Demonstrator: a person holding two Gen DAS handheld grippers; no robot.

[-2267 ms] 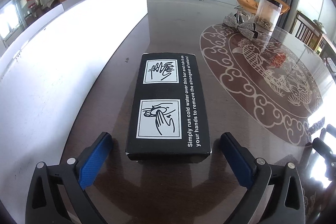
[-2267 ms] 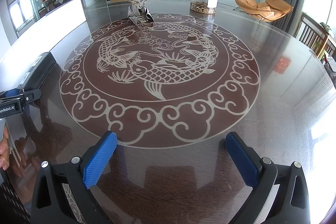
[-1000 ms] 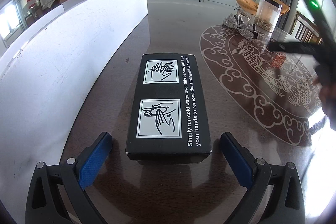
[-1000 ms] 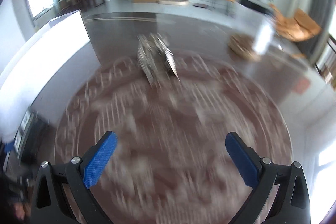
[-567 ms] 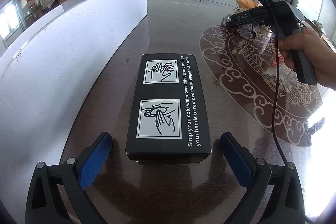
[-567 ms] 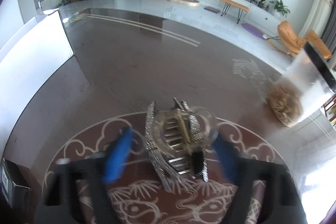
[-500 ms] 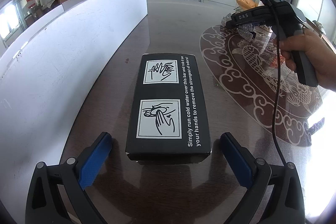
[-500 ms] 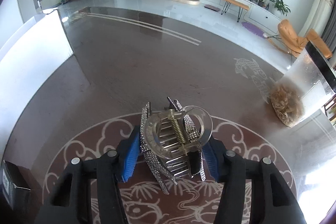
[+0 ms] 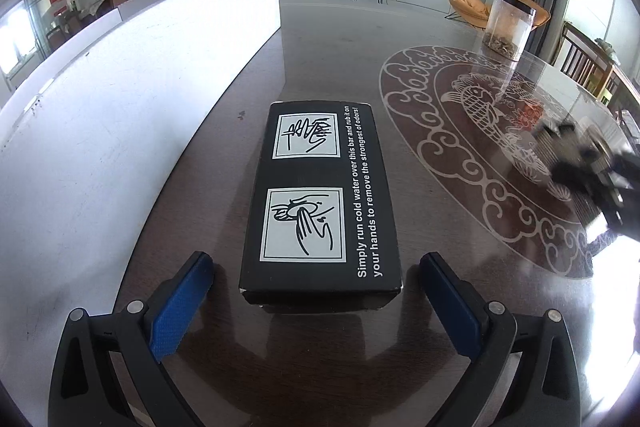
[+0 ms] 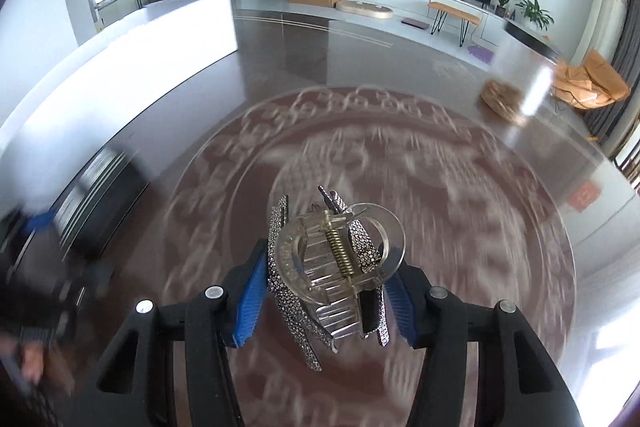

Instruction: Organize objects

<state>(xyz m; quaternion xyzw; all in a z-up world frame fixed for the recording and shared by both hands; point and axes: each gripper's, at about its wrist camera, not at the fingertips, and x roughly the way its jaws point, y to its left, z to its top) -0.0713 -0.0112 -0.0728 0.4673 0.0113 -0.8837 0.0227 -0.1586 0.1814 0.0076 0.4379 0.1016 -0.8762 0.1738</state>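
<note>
A rhinestone hair clip (image 10: 332, 267) was clamped between the blue pads of the right gripper (image 10: 326, 301), its jaws partly closed on it, and was held clear above the fish medallion (image 10: 460, 195) of the table (image 10: 304, 51). The black box (image 9: 320, 199) lay flat left of the medallion, beside the white wall (image 9: 120, 107). The left gripper (image 9: 316, 303) was spread wide with nothing held, the box's near end lying just ahead of its untouching pads. A jar (image 9: 508, 25) stood at the medallion's far edge.
</note>
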